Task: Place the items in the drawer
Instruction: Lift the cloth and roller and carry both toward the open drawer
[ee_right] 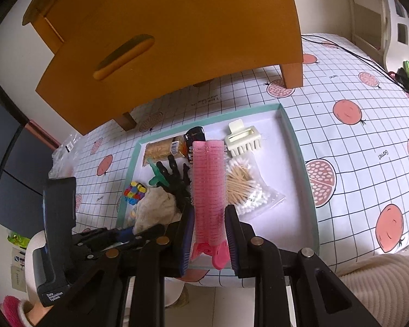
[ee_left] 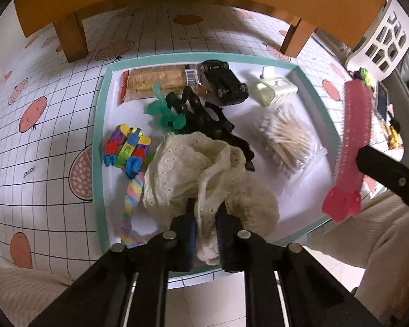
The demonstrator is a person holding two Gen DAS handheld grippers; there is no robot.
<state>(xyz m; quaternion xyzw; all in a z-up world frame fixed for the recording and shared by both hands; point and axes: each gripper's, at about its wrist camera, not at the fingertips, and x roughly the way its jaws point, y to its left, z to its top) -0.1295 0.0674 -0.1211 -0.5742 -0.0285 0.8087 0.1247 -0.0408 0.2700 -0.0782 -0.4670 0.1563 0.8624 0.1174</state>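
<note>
You are working over a surface [ee_right: 349, 81] covered with a white gridded cloth printed with pink fruit, and a teal-rimmed tray [ee_left: 102, 103] is lying on it. An orange wooden drawer unit [ee_right: 177, 27] on short legs is standing just behind the tray, its slotted drawer fronts showing in the right wrist view. A white cut-out panel [ee_left: 387, 38] is standing at the far right, and pale floor tiles are showing below the surface's near edge. The tray is holding a biscuit packet [ee_left: 155, 80], a black toy car [ee_left: 223, 81], a cream claw clip [ee_left: 276, 88], a bag of cotton swabs [ee_left: 286, 141], a green suction toy [ee_left: 163, 109], a black hair clip [ee_left: 204, 120], a bright block toy [ee_left: 128, 150] and a pastel twisted rope [ee_left: 131, 207]. Your left gripper [ee_left: 205, 209] is pointing steeply down into the tray's near side, its jaws nearly closed and pinching a fold of the cream eyelet cloth [ee_left: 193, 169], which is lying crumpled beside the block toy and over part of the black hair clip. Your right gripper [ee_right: 208, 223] is clenching a pink bristly hair roller clip [ee_right: 208, 179], which is standing lengthwise between the jaws above the tray, clear of the things below it.
</note>
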